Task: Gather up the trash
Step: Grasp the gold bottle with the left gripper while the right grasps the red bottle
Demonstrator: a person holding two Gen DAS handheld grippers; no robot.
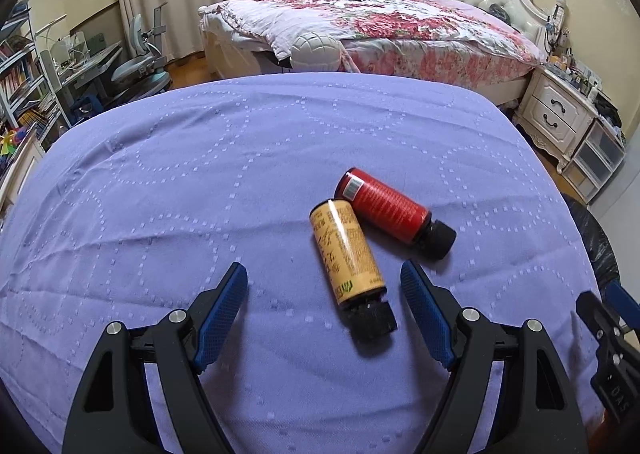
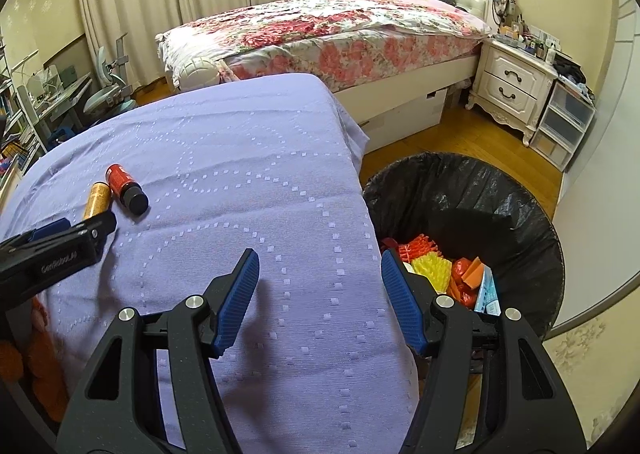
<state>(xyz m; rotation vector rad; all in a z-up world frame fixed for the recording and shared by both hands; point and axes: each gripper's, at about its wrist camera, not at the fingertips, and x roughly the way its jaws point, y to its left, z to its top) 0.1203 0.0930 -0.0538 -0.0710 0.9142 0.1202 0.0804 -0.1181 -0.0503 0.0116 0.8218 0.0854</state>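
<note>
Overhead, looking down along both tools at a table draped in a purple cloth [image 1: 200, 181]. 2 small bottles lie on their sides near its front half. Yellow bottle [image 1: 347, 250]: black cap toward the camera, base touching the red bottle [image 1: 382, 205], which lies angled across behind it, black cap pointing right. Left gripper [image 1: 324, 286]: jaws spread wide, blue pads [image 1: 222, 308] apart, nothing pinched; the yellow bottle's capped end sits between the 2 fingertips, closer to the right-hand pad, with a visible gap on each side. Right gripper [image 2: 318, 274]: jaws also spread, empty, hanging over the right edge of the cloth; its left pad over the cloth, its right pad over the rim of the bin. Trash bin [image 2: 472, 189]: black liner, standing on the wood floor just beside the table's right edge, already holding orange, yellow and red scraps [image 2: 430, 266] and a pale blue packet. From the right wrist view the left gripper shows at the far left, its tip at the yellow bottle. Background: bed with floral cover [image 2: 320, 29], white nightstand [image 2: 508, 89], curtains, desk and chair at left.
</note>
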